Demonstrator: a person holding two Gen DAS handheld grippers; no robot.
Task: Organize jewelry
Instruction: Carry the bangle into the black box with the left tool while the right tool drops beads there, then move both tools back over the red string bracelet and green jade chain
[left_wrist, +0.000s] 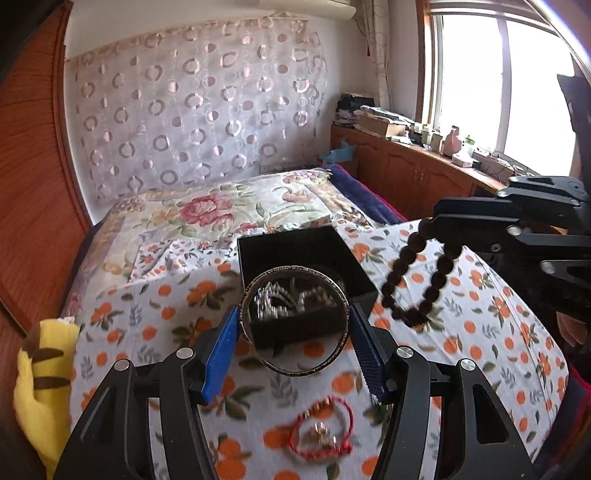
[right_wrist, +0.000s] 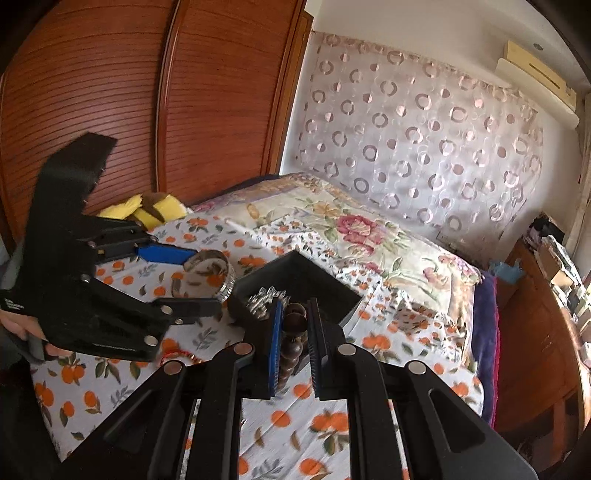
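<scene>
Hovering beside the black box (left_wrist: 295, 254) — left tongs (left_wrist: 293, 325) pinching a bangle (left_wrist: 347, 306), right tongs (right_wrist: 293, 325) clamping beads (right_wrist: 293, 332).

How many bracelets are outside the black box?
3: a metal bangle in the left gripper, a bead bracelet in the right gripper, a red bracelet on the bed.

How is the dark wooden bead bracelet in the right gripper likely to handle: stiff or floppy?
Probably floppy: the dark wooden bead bracelet hangs from the right gripper as a sagging loop, so it likely swings when moved. Its round beads look smooth, so it may slip in a light pinch. By contrast, the engraved silver metal bangle in the left gripper holds a rigid ring shape.
</scene>
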